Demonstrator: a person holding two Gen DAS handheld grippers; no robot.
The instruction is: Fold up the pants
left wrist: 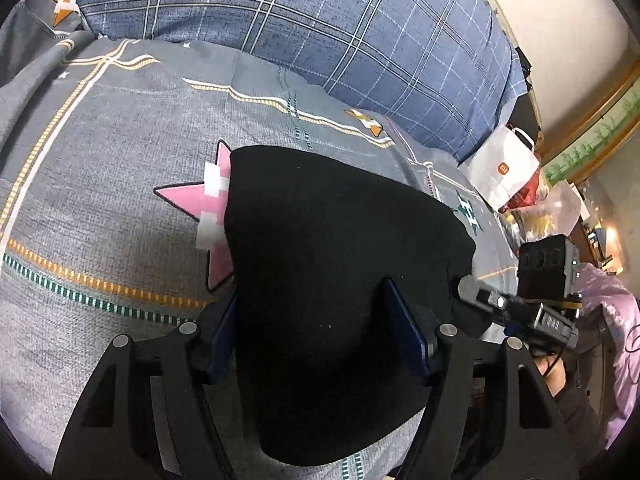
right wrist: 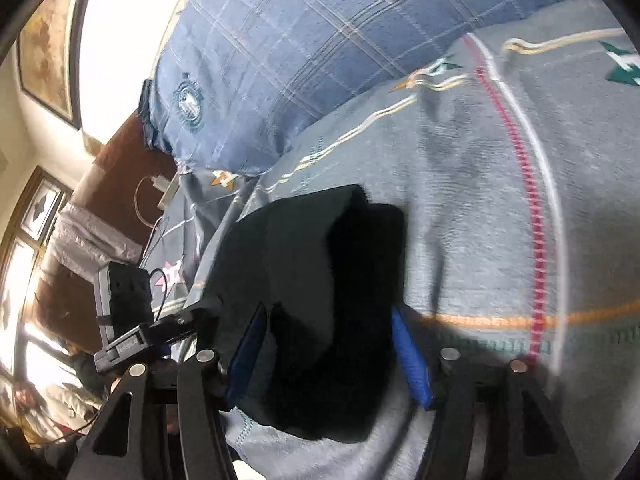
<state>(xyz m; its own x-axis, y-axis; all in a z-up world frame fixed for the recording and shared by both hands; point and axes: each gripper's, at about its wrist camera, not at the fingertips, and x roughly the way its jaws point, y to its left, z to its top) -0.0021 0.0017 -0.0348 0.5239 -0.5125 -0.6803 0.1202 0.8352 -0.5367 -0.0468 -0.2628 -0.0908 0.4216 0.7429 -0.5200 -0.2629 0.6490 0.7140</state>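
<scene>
Black linkages of the left gripper [left wrist: 316, 328] fill the bottom of its view, and its two blue-padded fingers [left wrist: 404, 328] stand apart on either side of the pants [left wrist: 340, 280]. The left pad sits at the cloth's left edge and the right pad lies over the cloth; neither visibly pinches it, so the fingers look released. The pants are a black, folded bundle lying flat on the bed [left wrist: 100, 200], whose grey sheet carries orange and green dashed stripes. A pink star [left wrist: 200, 204] printed on the sheet shows just left of the bundle, partly covered by it. Behind lies a blue plaid pillow [left wrist: 300, 28]. To the right, the right gripper [left wrist: 480, 298] reaches in, its tip at the bundle's right edge. Beyond it a white paper bag [left wrist: 500, 168] stands near the bed's edge.

In the right wrist view, which is blurred, the other gripper shows at the left, beside the bundle. The right gripper's [right wrist: 328, 348] fingers [right wrist: 412, 360] are spread, with the pants [right wrist: 320, 280] between them; the pads stand at the sides of the cloth without clamping it, so they read as released. The bundle shows a greyer folded layer on its left and a darker one on its right. A red dashed stripe [right wrist: 528, 200] runs down the sheet at the right.
</scene>
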